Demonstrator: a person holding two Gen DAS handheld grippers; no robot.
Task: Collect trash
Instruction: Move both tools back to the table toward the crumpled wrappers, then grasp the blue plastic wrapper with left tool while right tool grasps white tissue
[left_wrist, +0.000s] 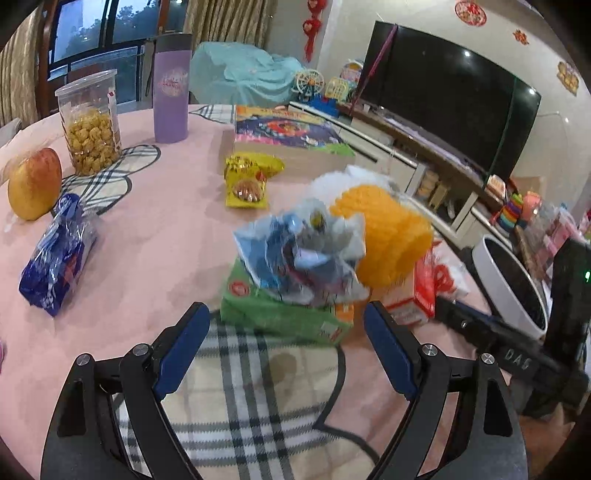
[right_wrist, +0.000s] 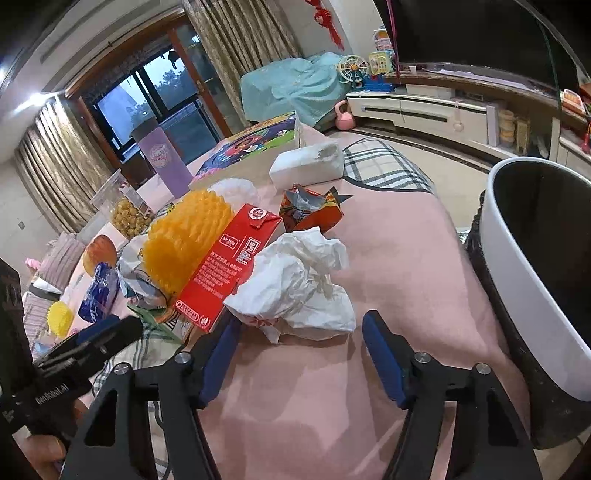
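A heap of trash lies on the pink tablecloth. In the left wrist view it holds a crumpled blue-and-white wrapper (left_wrist: 303, 254) on a green carton (left_wrist: 280, 314), an orange foam fruit net (left_wrist: 388, 236) and a red carton (left_wrist: 421, 291). My left gripper (left_wrist: 284, 332) is open and empty, just short of the green carton. In the right wrist view my right gripper (right_wrist: 301, 332) is open and empty, its tips either side of a crumpled white paper bag (right_wrist: 299, 284). Beside it lie the red carton (right_wrist: 225, 262), the orange net (right_wrist: 184, 240) and an orange snack wrapper (right_wrist: 314, 210).
A white trash bin with a black liner (right_wrist: 524, 280) stands at the table's right edge; it also shows in the left wrist view (left_wrist: 513, 280). On the table: an apple (left_wrist: 35, 184), a popcorn jar (left_wrist: 90, 122), a purple tumbler (left_wrist: 171, 88), a blue packet (left_wrist: 55, 258), a yellow packet (left_wrist: 247, 181), a box (left_wrist: 291, 136), a tissue pack (right_wrist: 306, 164).
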